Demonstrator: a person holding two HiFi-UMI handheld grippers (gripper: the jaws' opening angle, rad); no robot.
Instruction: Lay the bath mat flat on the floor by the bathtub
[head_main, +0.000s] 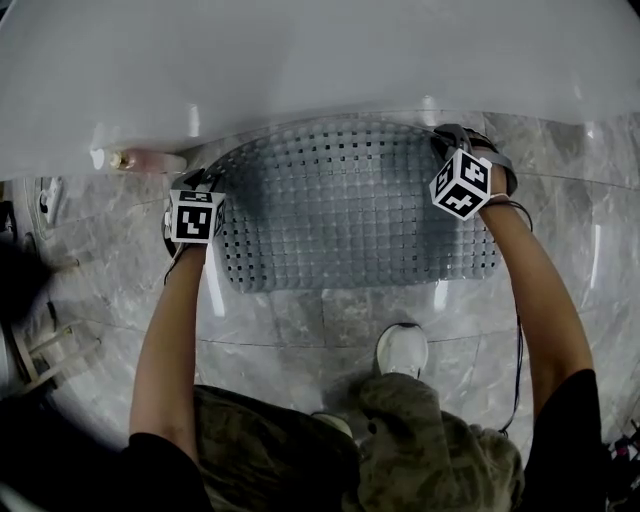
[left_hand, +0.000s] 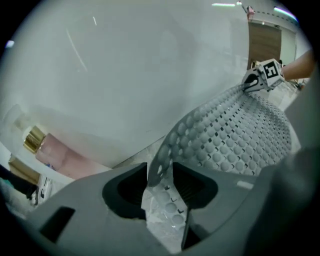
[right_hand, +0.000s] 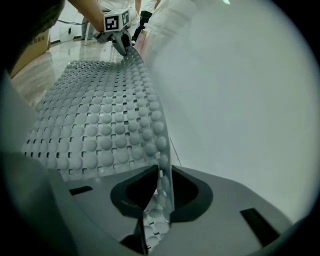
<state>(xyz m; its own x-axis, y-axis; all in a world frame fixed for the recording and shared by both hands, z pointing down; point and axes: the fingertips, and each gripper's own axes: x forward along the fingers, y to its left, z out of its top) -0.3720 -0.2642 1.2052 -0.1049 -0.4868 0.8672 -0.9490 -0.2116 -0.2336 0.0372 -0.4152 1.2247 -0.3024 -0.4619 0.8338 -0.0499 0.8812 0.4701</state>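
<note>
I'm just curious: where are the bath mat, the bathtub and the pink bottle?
bath mat (head_main: 350, 210), head view, middle of its studded surface.
bathtub (head_main: 300, 60), head view, its white side wall.
pink bottle (left_hand: 62, 157), left gripper view, its body.

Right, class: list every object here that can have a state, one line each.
bath mat: far edge lifted, not yet flat
left hand-held gripper: jaws apart, mat edge between them
right hand-held gripper: shut on mat edge
bottle: lying on its side

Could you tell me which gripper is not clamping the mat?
The left gripper: its jaws stand apart around the bath mat, while the right gripper pinches it.
</note>
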